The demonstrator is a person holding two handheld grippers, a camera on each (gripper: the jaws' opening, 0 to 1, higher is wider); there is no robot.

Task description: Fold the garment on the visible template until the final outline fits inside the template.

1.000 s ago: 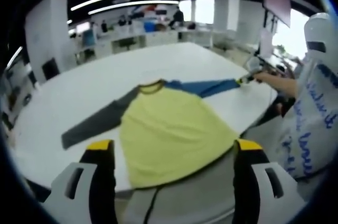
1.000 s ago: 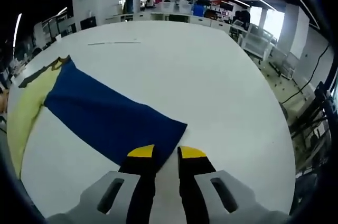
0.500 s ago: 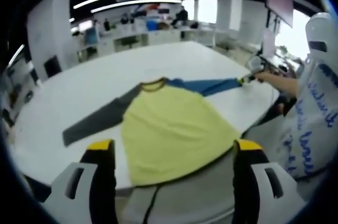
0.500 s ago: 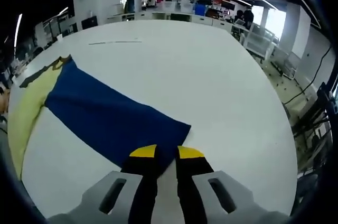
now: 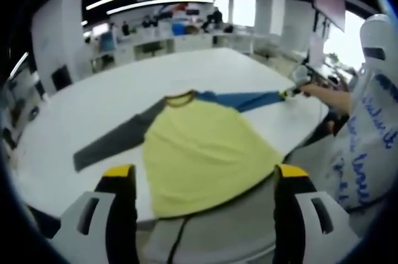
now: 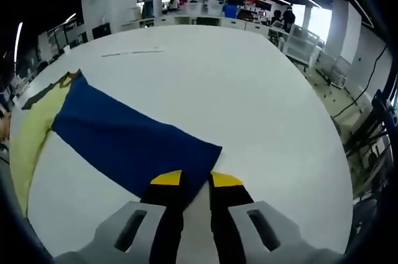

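The raglan shirt [image 5: 199, 152] lay flat and unfolded on the white table [image 6: 249, 89], so the first sleeve fold appeared to be in hand: the right gripper [image 6: 189, 180], at six o'clock in its view, had its jaws pinched on the cuff of the blue sleeve [image 6: 124, 139]. The left gripper [image 5: 202, 174] hung with jaws wide apart over the yellow hem at six o'clock. The next move probably called for carrying the cuff across the body; no containers were visible.

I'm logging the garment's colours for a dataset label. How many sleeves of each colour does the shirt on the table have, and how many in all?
Grey sleeve: 1
Blue sleeve: 1
Total: 2 sleeves, both joined to the yellow body of the shirt, which lies on the white table.
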